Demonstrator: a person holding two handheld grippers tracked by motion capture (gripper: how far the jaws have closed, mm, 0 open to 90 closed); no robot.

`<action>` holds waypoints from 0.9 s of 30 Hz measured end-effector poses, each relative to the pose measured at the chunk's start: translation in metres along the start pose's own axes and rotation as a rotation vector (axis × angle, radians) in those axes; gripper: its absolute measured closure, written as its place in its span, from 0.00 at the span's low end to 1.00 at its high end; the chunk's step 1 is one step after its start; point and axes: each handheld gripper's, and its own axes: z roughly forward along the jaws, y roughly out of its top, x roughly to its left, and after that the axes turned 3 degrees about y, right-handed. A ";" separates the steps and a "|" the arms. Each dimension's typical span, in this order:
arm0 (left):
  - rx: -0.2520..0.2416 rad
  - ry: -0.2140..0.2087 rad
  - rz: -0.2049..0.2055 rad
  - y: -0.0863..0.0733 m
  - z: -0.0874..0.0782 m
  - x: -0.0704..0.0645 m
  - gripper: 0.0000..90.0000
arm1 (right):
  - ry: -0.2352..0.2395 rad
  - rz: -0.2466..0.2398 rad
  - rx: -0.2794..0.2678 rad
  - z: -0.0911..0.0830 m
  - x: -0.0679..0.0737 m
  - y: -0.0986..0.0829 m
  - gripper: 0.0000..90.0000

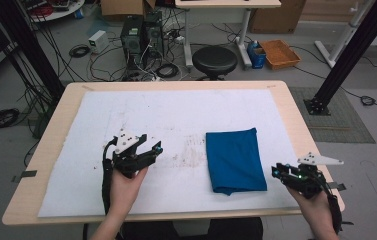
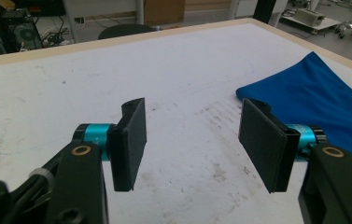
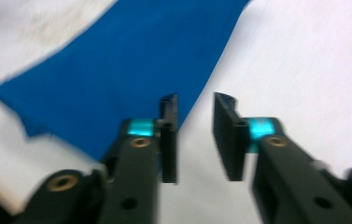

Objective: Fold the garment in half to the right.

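As things lie from where I stand beside the table, largest item first:

Table point(image 1: 51, 131): light wood top, most of it covered by a white sheet point(image 1: 176, 110) that is scuffed and stained near the middle.

Blue cloth point(image 1: 233, 160): folded into a rough rectangle, lying flat on the white sheet right of centre, between the two grippers and nearer the right one. Touched by neither gripper.

Cloth, handling: judged light, soft and limp; it will sag and drape when lifted and may unfold if taken by one layer. Not fragile, not slippery against the sheet.

Cloth, where to take hold: judged best at a near corner or along the near edge, pinching all layers together; its near right corner lies closest to the right gripper.

Left gripper point(image 1: 157, 149): held above the sheet left of the cloth, well apart from it. Its own view shows the jaws spread wide with nothing but bare sheet between them, the cloth off to its right.

Right gripper point(image 1: 275, 171): held at the table's near right edge, just beside the cloth. Its view is blurred, but the jaws stand apart by a narrow gap, holding nothing, pointed at the cloth's edge.

Orange tray point(image 1: 279, 53): on the floor beyond the table; contents cannot be made out, it looks empty.

Blue bin point(image 1: 257, 55): beside the tray, something white and blue in it, too small to identify.
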 end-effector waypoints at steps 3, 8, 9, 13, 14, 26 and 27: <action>0.002 -0.015 0.007 0.004 0.001 0.009 0.42 | -0.012 -0.008 -0.062 0.000 -0.010 0.019 0.65; -0.002 -0.011 0.042 0.013 0.005 0.028 0.42 | -0.014 -0.009 -0.139 0.008 -0.027 0.051 0.46; -0.003 -0.013 0.048 0.015 0.006 0.032 0.42 | -0.007 -0.010 -0.148 0.010 -0.030 0.057 0.44; -0.011 -0.018 0.071 0.024 0.010 0.044 0.42 | 0.003 -0.016 -0.157 0.020 -0.041 0.078 0.38; -0.012 -0.031 0.070 0.025 0.011 0.047 0.42 | -0.003 -0.020 -0.153 0.023 -0.042 0.083 0.36; -0.004 -0.103 0.048 0.025 0.015 0.065 0.42 | 0.056 -0.037 -0.170 0.032 -0.046 0.096 0.31; -0.004 -0.111 0.043 0.025 0.015 0.065 0.42 | 0.060 -0.038 -0.167 0.032 -0.046 0.095 0.31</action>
